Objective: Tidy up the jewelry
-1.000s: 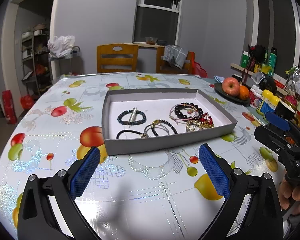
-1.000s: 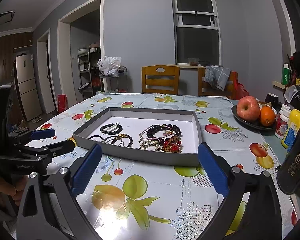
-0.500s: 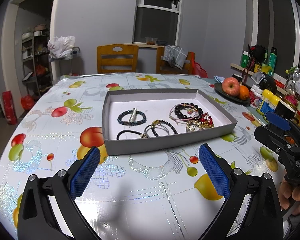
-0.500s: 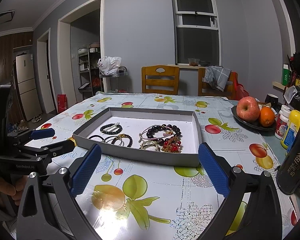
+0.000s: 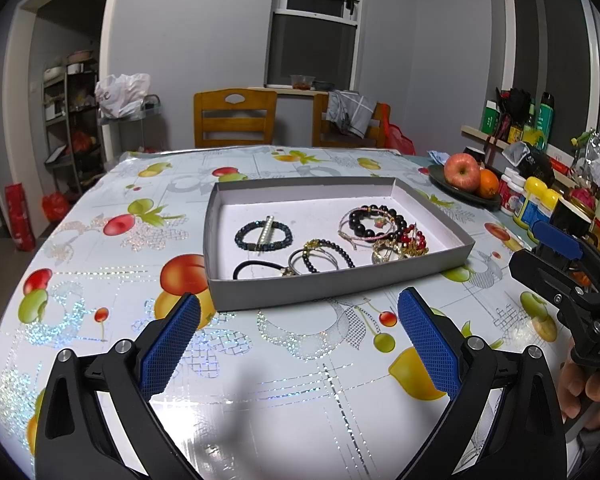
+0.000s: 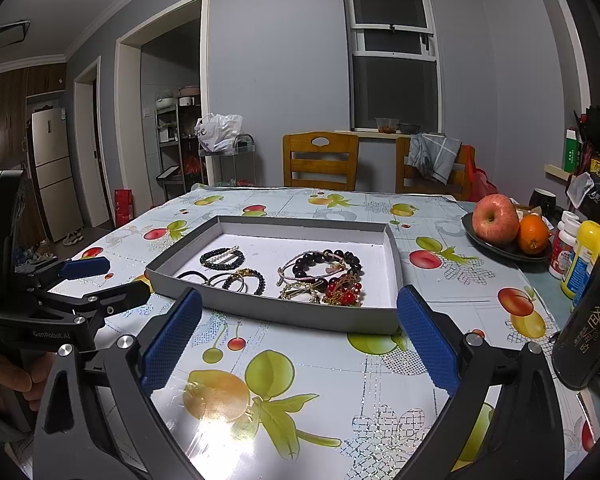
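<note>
A shallow grey tray (image 5: 332, 280) (image 6: 284, 314) with a white floor sits mid-table and holds several bracelets. A dark bead bracelet with a silver bar (image 5: 263, 235) lies at its left. A black cord bracelet (image 5: 256, 268) and thin bangles (image 5: 316, 260) lie at the front. Large dark beads (image 5: 374, 222) (image 6: 320, 262) and a red-and-gold piece (image 5: 404, 244) (image 6: 342, 290) lie at the right. My left gripper (image 5: 298, 340) is open and empty, short of the tray's near wall. My right gripper (image 6: 298, 336) is open and empty, also short of the tray.
A plate with an apple and an orange (image 6: 504, 228) stands at the right. Bottles and jars (image 6: 580, 252) and a dark cup (image 6: 588, 328) crowd the right edge. Two wooden chairs (image 6: 320, 160) stand behind the table. The fruit-print tablecloth (image 5: 100, 264) covers the table.
</note>
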